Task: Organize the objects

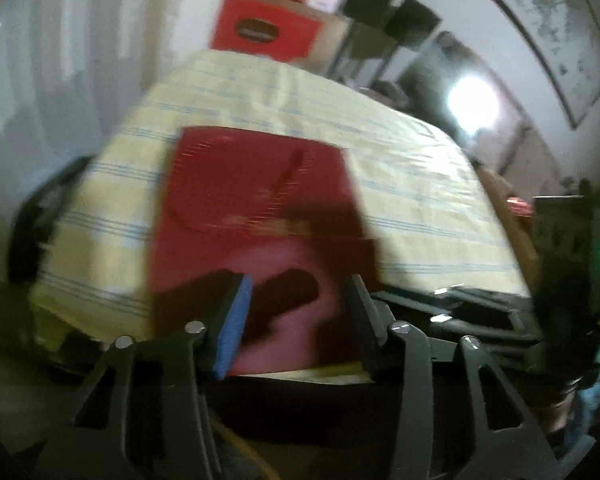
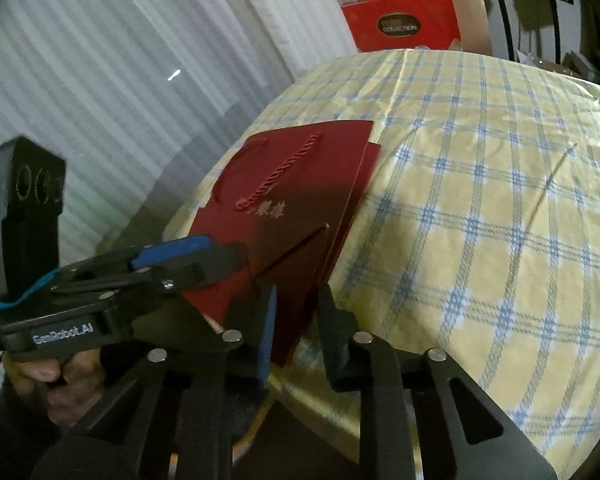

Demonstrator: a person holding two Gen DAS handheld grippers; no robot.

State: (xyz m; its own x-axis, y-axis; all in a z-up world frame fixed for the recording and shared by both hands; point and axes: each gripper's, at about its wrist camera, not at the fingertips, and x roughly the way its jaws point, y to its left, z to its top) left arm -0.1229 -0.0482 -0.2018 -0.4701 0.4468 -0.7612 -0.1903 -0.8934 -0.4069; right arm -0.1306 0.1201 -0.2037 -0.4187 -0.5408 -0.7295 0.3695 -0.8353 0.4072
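Surface: yellow tablecloth (image 2: 480, 208) with blue check lines covers a round-edged table and carries the task's thing near its front edge.
Backdrop: white pleated curtain (image 2: 112, 80) hangs to the left of the table; a red box (image 2: 400, 24) with a dark oval label stands behind the far edge, with a cardboard carton beside it. A framed picture (image 1: 560, 36) hangs on the wall at the right in the left wrist view.
Red paper bag (image 2: 300, 184): lies flat on the cloth at the near left part of the table, its twisted cord handle on top and gold characters printed on the face. One lower corner is lifted off the cloth and its folded side gusset shows.
Left gripper (image 1: 300, 300): hovers over the bag's near end with its jaws apart, nothing between them. From the right wrist view its blue-padded fingers (image 2: 172, 250) reach in from the left and touch or nearly touch the bag's left edge; I cannot tell which. The left wrist view is blurred.
Right gripper (image 2: 296, 320): jaws partly apart, the bag's lifted lower edge standing between the blue pad and the black finger. Whether the pads press the paper cannot be told.
Hand (image 2: 52, 376): grasps the left gripper's handle at the lower left.
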